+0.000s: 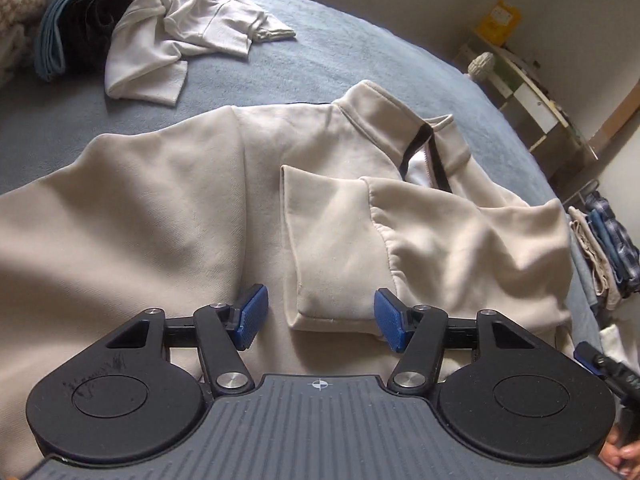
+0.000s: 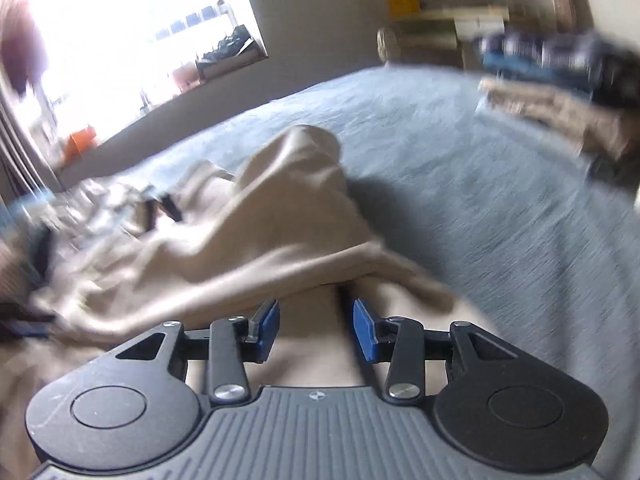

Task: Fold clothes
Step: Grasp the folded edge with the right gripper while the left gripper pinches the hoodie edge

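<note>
- Beige jacket (image 1: 168,200) lies on the bed (image 1: 340,52), one sleeve (image 1: 336,248) folded across; more folds seem left.
- Left gripper (image 1: 318,318) fingers spread wide, empty.
- Right gripper (image 2: 316,330) fingers partly apart, straddling a fabric ridge.
- Folded stack (image 1: 604,248) beside; rumpled white garment (image 1: 172,40) waits.

Your left wrist view is sharp, evenly daylit, with fisheye-bent edges. Your right wrist view is motion-smeared; the window (image 2: 132,36) is blown out white.

no legible text, yellow package (image 1: 499,20) print (too small)
</note>
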`<action>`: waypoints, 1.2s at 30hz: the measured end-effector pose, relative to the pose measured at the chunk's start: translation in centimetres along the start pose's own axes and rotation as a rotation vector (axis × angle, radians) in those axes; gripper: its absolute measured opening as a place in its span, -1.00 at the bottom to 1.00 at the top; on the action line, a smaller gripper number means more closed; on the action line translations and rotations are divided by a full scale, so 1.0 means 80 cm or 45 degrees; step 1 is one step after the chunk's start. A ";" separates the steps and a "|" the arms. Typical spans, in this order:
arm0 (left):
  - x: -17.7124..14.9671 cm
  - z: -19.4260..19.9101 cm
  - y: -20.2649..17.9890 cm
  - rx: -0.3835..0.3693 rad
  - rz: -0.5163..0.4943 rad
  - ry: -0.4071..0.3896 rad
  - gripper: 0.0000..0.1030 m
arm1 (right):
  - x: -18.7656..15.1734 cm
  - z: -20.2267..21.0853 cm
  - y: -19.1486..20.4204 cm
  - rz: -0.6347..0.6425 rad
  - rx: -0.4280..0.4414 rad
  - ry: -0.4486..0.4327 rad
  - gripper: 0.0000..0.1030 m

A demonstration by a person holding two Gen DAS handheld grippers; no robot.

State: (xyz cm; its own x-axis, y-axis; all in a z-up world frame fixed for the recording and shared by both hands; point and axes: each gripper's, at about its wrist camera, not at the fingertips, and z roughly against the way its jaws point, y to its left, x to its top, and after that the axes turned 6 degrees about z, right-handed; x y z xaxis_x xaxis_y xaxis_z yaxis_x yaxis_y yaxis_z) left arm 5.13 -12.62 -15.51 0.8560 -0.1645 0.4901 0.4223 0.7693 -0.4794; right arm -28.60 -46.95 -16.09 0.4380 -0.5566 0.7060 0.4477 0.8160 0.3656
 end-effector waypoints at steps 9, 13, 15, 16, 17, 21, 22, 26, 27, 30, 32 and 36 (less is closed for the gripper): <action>-0.007 -0.009 0.005 -0.005 0.005 -0.080 -0.69 | 0.007 -0.069 -0.023 -0.636 0.140 0.090 -0.05; -0.009 0.003 0.018 -0.088 0.083 -0.125 -0.89 | 0.010 -0.102 -0.034 -0.909 0.188 0.129 -0.16; -0.009 0.017 0.025 -0.165 0.132 -0.148 -0.90 | 0.017 -0.108 -0.031 -0.918 0.189 0.107 -0.59; -0.008 0.027 0.027 -0.207 0.155 -0.148 -0.91 | 0.023 -0.106 -0.027 -0.891 0.183 0.095 -0.71; -0.008 0.038 0.029 -0.246 0.175 -0.146 -0.91 | 0.029 -0.102 -0.023 -0.867 0.188 0.082 -0.75; -0.014 0.088 0.035 -0.355 0.230 -0.105 -0.91 | 0.052 -0.066 -0.011 -0.800 0.266 0.064 -0.80; -0.020 0.099 0.037 -0.367 0.235 -0.093 -0.91 | 0.055 -0.055 -0.008 -0.783 0.277 0.072 -0.81; -0.062 0.100 0.049 -0.282 0.248 0.010 -0.91 | 0.039 -0.042 -0.010 -0.707 0.217 0.190 -0.81; -0.071 0.094 0.054 -0.259 0.261 0.034 -0.91 | 0.029 -0.046 -0.013 -0.710 0.191 0.234 -0.81; -0.083 0.090 0.056 -0.198 0.241 0.028 -0.91 | 0.006 -0.060 -0.022 -0.777 0.164 0.310 -0.81; -0.085 0.093 0.054 -0.166 0.214 0.046 -0.91 | 0.005 -0.057 -0.018 -0.799 0.199 0.288 -0.81; -0.089 0.098 0.051 -0.103 0.161 0.083 -0.91 | 0.015 -0.045 0.000 -0.708 0.251 0.247 -0.81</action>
State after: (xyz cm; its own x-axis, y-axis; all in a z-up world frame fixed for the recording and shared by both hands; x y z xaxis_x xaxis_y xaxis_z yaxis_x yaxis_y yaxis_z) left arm -1.56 -3.49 -15.27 0.9204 -0.1110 0.3748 0.3300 0.7346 -0.5928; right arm -25.28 -48.17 -17.43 0.3225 -0.9097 0.2617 0.5052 0.3992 0.7651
